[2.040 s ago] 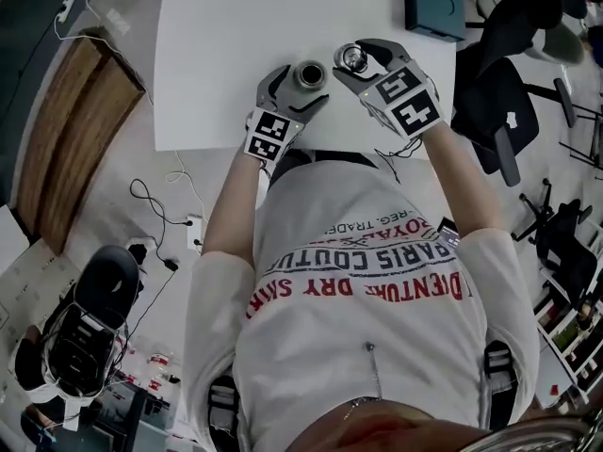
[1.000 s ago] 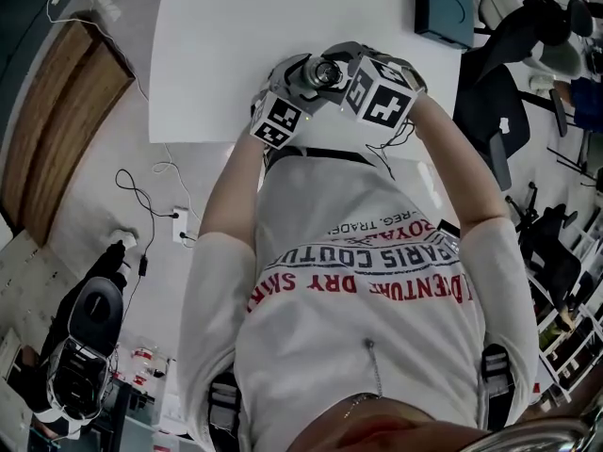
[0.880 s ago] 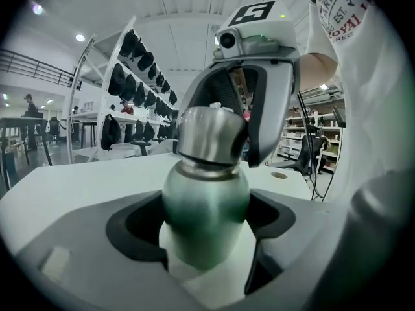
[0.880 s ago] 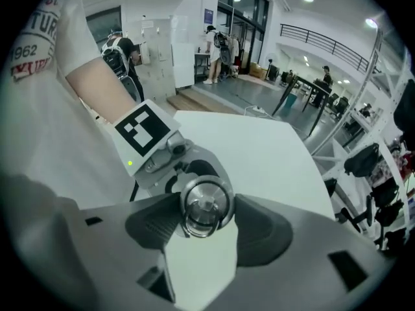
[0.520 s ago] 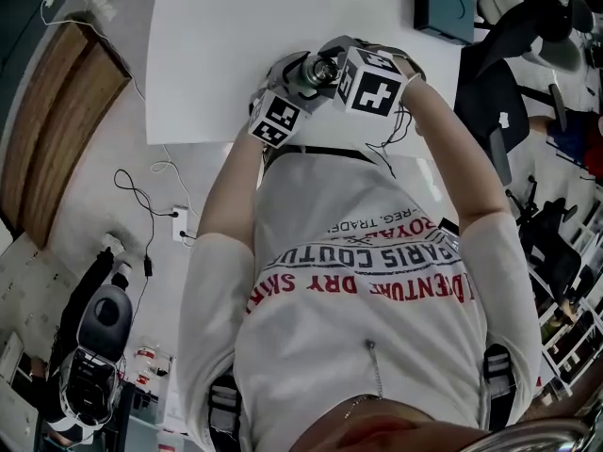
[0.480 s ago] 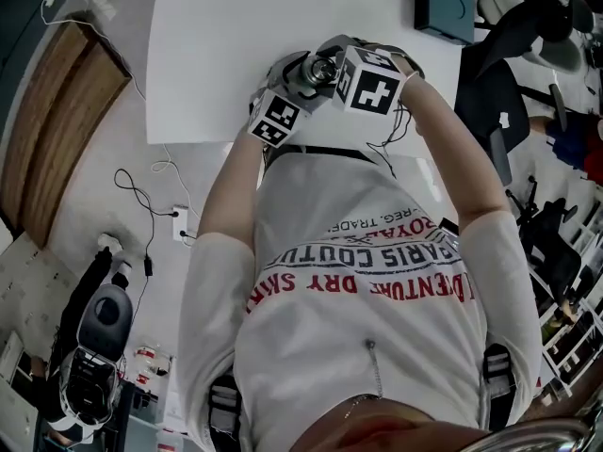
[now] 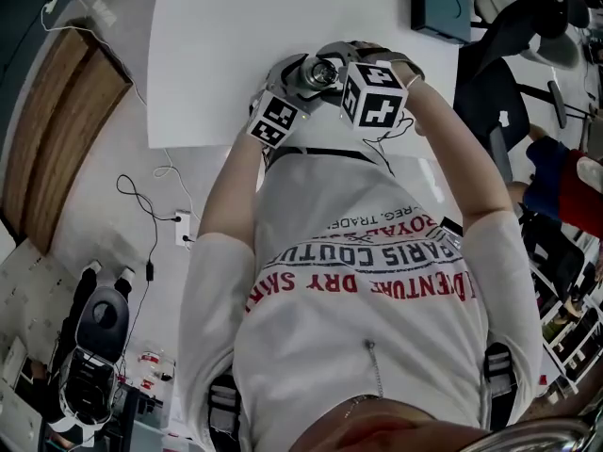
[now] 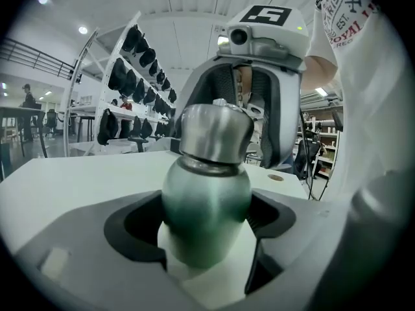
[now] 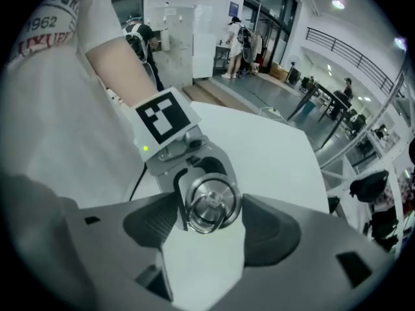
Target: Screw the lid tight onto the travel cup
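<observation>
Tabletop [image 7: 245, 36]: plain white, matte, rectangular, nothing printed on it.

Person's T-shirt [image 7: 377, 347]: pale knit. The print reads upside down from the head view: "PARIS COUTU..." in dark letters, "DRY" in red. The rest is too curved for me to read.

Marker cubes [image 7: 375, 94]: hard white blocks with black square codes, one on each claw.

Left claw [image 8: 204, 222]: grey moulded shell with dark ribbed pads, clamped on the cup body from both sides.

Travel cup [image 8: 206, 206]: brushed metal with a green tint and a rounded shoulder that narrows to the neck. It is held over the tabletop's near edge. I can't tell whether it touches the surface.

Right claw [image 9: 209, 220]: comes in from above with its pads on opposite sides of the lid's rim. Its jaws have just been easing apart a little, and I see no clear gap at the pads.

Lid [image 9: 211, 199]: round polished steel cap seated on the cup's neck, with concentric rings on top and a small raised centre. No logo visible.
</observation>
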The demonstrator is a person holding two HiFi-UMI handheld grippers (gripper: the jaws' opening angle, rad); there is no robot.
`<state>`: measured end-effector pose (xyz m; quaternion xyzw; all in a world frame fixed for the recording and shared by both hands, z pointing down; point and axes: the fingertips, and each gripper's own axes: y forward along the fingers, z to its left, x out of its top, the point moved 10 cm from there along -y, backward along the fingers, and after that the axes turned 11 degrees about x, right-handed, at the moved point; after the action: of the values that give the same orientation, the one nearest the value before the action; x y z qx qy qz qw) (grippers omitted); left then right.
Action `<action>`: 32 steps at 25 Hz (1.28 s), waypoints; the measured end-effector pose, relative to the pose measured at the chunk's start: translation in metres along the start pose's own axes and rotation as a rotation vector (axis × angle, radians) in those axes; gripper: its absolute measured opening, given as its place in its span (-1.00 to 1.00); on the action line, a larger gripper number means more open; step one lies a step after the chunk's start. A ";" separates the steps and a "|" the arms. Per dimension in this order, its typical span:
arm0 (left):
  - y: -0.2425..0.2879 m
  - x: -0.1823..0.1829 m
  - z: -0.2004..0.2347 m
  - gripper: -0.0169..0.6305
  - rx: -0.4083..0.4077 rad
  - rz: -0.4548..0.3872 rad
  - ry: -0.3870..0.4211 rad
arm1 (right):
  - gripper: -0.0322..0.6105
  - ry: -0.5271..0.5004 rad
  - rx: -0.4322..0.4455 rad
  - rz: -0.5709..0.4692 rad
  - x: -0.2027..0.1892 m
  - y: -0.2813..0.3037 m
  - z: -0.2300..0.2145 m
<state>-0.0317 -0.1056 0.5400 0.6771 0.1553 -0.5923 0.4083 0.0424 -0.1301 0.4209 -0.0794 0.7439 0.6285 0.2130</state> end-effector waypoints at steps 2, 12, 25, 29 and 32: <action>0.001 -0.002 0.001 0.25 -0.004 0.004 -0.007 | 0.00 -0.067 -0.004 0.029 0.002 -0.004 0.001; 0.007 -0.012 -0.006 0.25 0.010 0.043 -0.010 | 0.00 -0.639 -0.011 0.281 0.000 0.000 0.015; 0.008 -0.008 -0.005 0.25 0.000 0.060 0.010 | -0.10 -0.450 0.021 0.210 0.002 0.001 0.008; 0.010 -0.006 -0.005 0.25 -0.001 0.053 0.014 | -0.10 -0.247 -0.088 0.182 -0.003 0.005 0.008; 0.010 -0.007 -0.004 0.25 -0.004 0.052 0.015 | -0.10 -0.088 -0.193 0.168 -0.001 0.009 0.014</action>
<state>-0.0242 -0.1070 0.5495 0.6845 0.1420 -0.5760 0.4238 0.0423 -0.1149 0.4279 -0.0092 0.6741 0.7155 0.1832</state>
